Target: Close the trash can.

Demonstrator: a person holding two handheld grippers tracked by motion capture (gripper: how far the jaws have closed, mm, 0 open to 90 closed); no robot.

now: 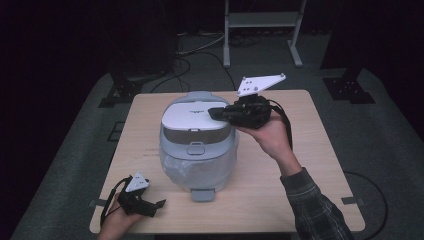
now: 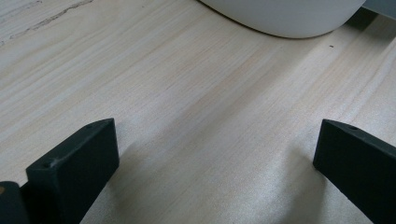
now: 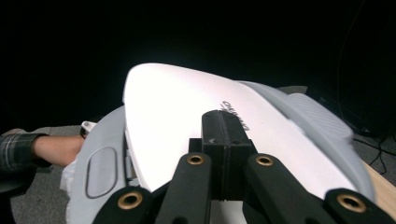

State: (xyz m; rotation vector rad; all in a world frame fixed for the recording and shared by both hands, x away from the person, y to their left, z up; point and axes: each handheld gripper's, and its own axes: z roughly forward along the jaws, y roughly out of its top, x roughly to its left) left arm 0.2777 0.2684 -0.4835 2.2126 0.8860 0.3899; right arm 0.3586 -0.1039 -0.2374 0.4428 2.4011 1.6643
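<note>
A pale grey-blue cooker [image 1: 197, 150] with a white lid [image 1: 192, 116] stands in the middle of the wooden table [image 1: 300, 165]. My right gripper [image 1: 212, 113] reaches in from the right, its jaws pressed together and empty, tips over the lid's right side. In the right gripper view the shut gripper [image 3: 223, 123] lies just over the white lid [image 3: 173, 107]; I cannot tell whether it touches. My left gripper [image 1: 159, 204] rests near the table's front left corner, apart from the cooker. Its jaws stand wide apart over bare wood [image 2: 215, 128], with the cooker's rounded base [image 2: 285, 16] ahead.
The cooker has a latch button [image 1: 196, 147] on its front and a small tab [image 1: 202, 194] at its foot. Behind the table stand a metal frame [image 1: 262, 20], floor cables and dark stand bases [image 1: 347, 90]. A plaid-sleeved forearm [image 3: 51, 149] shows beyond the cooker.
</note>
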